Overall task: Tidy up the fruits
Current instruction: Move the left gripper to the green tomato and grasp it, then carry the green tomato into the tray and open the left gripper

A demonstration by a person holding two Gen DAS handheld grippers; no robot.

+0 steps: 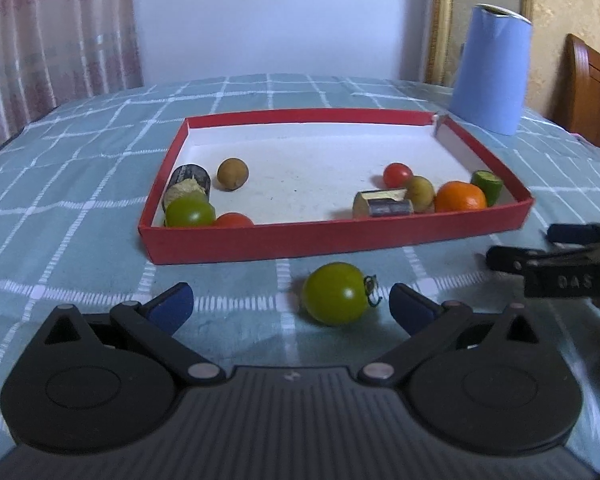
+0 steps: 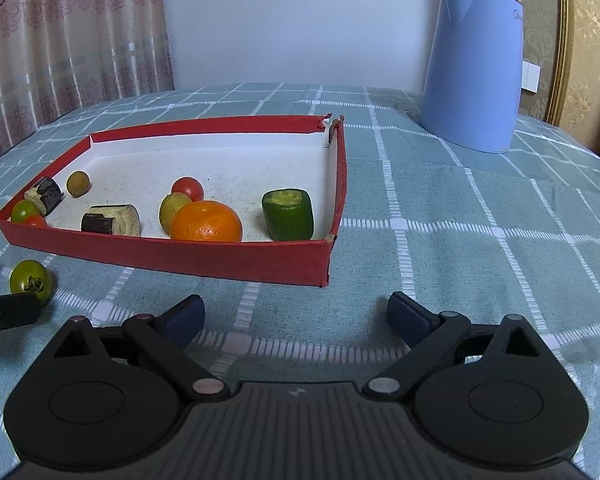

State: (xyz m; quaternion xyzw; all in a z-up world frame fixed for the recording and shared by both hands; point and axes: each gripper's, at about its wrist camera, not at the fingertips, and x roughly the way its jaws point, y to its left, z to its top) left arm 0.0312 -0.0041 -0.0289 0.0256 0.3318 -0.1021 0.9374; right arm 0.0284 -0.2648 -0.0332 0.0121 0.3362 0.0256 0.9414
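Green tomato (image 1: 336,294) loose on the checked cloth (image 1: 80,184), outside the red tray (image 1: 332,240) and just in front of its near wall. Seen from the left wrist between the spread blue fingertips (image 1: 410,308) of the left gripper (image 1: 292,306), nearer the right-hand tip, touching neither; jaws released, nothing grasped. Seen from the right wrist at the far left edge (image 2: 31,282), stem end showing, close to part of the left gripper. Right gripper (image 2: 294,314) wide apart over bare cloth, empty, beside the tray's near right corner.

Inside the tray, right cluster: orange (image 2: 206,222), cucumber chunk (image 2: 288,214), red cherry tomato (image 2: 187,189), yellow-green fruit (image 2: 174,210), dark-skinned cut piece (image 2: 112,220). Left end: brown round fruit (image 1: 232,174), second dark cut piece (image 1: 188,184), another green tomato (image 1: 190,212), partly hidden red tomato (image 1: 233,220).

Cucumber's cut top clear only from the right wrist. Blue kettle (image 2: 474,68) behind the tray.
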